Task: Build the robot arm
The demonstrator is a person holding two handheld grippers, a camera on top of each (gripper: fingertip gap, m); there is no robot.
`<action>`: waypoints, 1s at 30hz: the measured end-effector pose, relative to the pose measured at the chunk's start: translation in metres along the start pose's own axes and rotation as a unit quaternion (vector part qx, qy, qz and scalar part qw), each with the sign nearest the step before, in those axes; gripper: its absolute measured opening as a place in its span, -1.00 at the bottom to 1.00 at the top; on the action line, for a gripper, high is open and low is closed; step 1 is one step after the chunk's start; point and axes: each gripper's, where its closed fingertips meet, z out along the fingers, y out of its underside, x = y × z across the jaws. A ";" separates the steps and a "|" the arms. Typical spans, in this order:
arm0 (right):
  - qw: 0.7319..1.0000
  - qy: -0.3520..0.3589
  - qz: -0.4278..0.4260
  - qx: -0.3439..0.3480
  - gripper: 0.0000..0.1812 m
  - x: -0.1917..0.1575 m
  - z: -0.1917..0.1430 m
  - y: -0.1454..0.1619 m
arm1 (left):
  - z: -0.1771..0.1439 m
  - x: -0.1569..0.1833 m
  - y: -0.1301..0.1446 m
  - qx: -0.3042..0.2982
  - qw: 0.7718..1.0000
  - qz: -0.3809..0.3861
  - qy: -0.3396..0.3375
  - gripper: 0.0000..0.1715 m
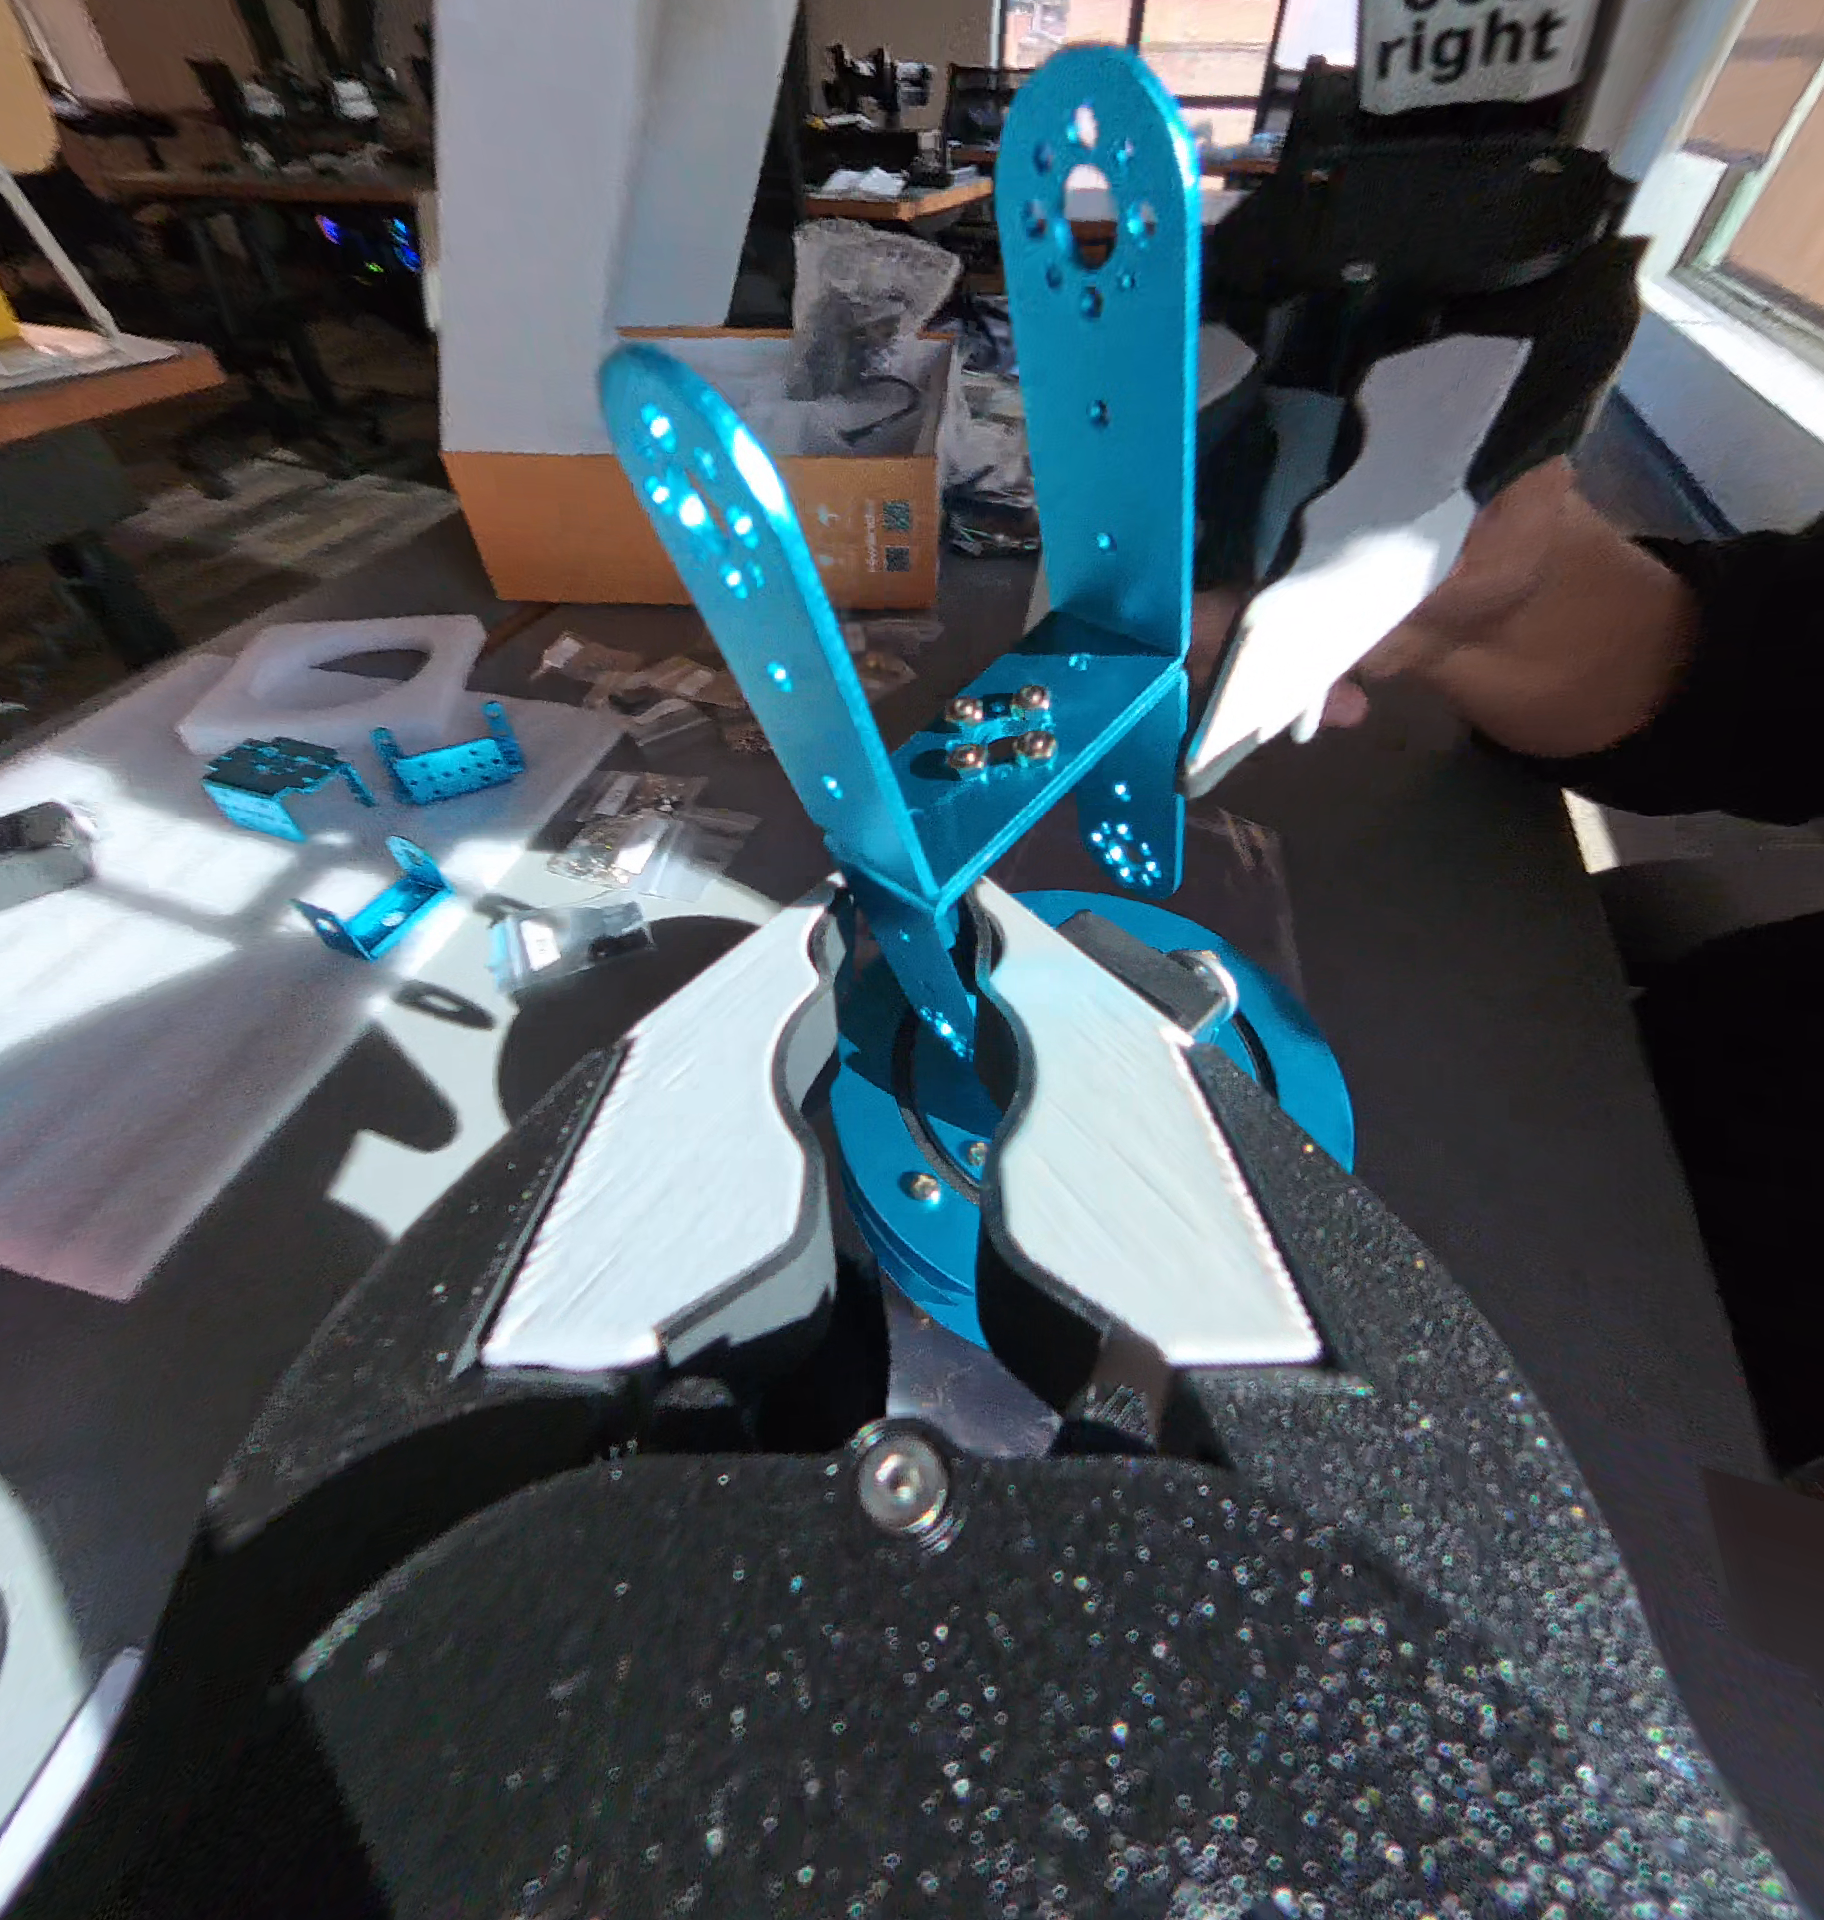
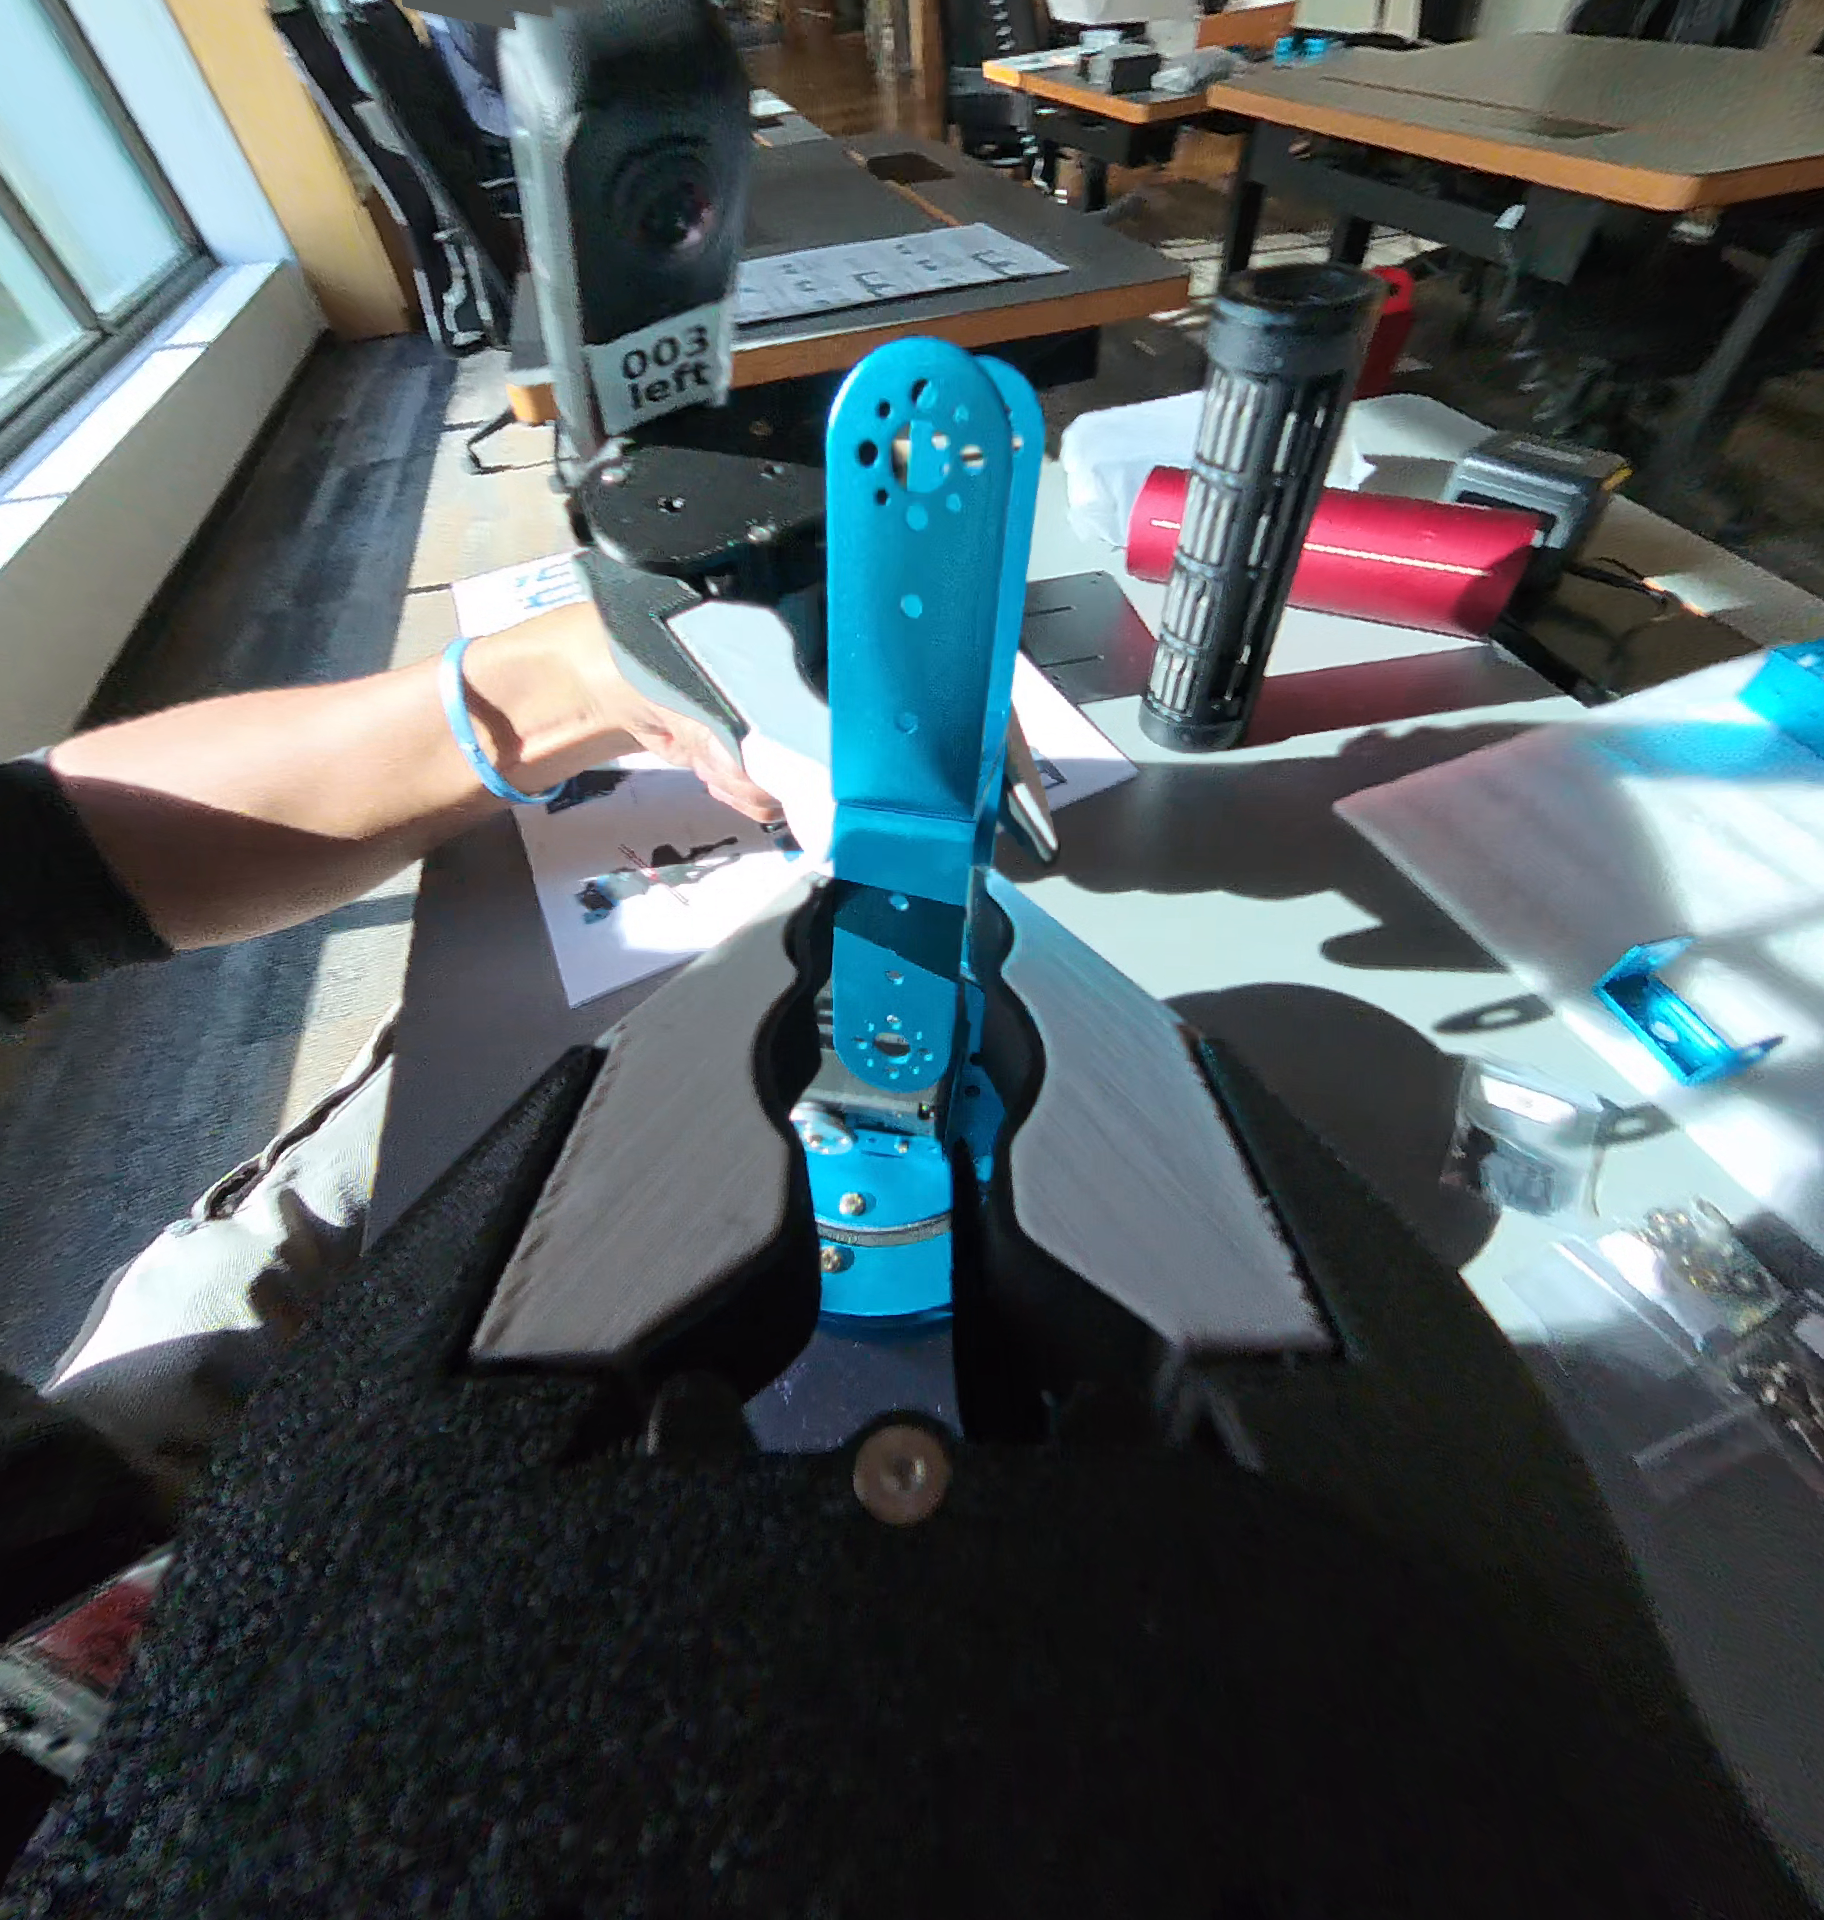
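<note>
Bagged hardware (image 2: 1708,1288) (perhaps screws) blurred

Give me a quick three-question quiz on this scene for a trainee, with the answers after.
1. True or false: the left claw is wide open and empty.
2. The round base under the bracket is: A blue, B red, C white.
3. How many nuts sit on the bracket's flat plate?
Key: 1 false, it is shut on the bracket's lower arm. 2 A. 3 four.
</note>
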 end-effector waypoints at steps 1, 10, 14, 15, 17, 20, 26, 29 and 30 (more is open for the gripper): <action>1.000 0.013 -0.002 0.001 -0.74 -0.001 -0.001 0.003 | 0.000 0.001 -0.001 0.006 1.000 0.010 -0.010 -0.80; 0.999 0.013 -0.024 -0.017 -0.74 -0.026 -0.006 0.017 | -0.008 0.023 -0.006 0.043 0.997 0.062 -0.004 -0.83; 0.999 0.015 -0.027 -0.029 -0.73 -0.028 -0.008 0.019 | -0.007 0.026 -0.007 0.047 0.997 0.056 0.004 -0.83; 0.999 0.013 -0.025 -0.030 -0.74 -0.029 -0.008 0.019 | -0.007 0.027 -0.009 0.051 0.997 0.055 0.006 -0.84; 1.000 0.004 -0.023 -0.015 -0.74 -0.033 -0.012 0.013 | -0.008 0.030 -0.012 0.060 0.997 0.056 0.008 -0.84; 1.000 -0.001 -0.025 0.000 -0.75 -0.037 -0.017 0.005 | -0.004 0.033 -0.010 0.053 0.997 0.064 0.003 -0.83; 1.000 -0.013 -0.021 -0.018 -0.75 -0.036 -0.014 0.013 | -0.006 0.031 -0.010 0.052 0.996 0.077 -0.009 -0.85; 0.999 -0.014 -0.023 -0.019 -0.76 -0.036 -0.014 0.013 | -0.005 0.031 -0.010 0.051 0.995 0.083 -0.015 -0.85; 0.999 -0.015 -0.022 -0.019 -0.75 -0.036 -0.014 0.013 | -0.006 0.031 -0.010 0.051 0.995 0.082 -0.014 -0.85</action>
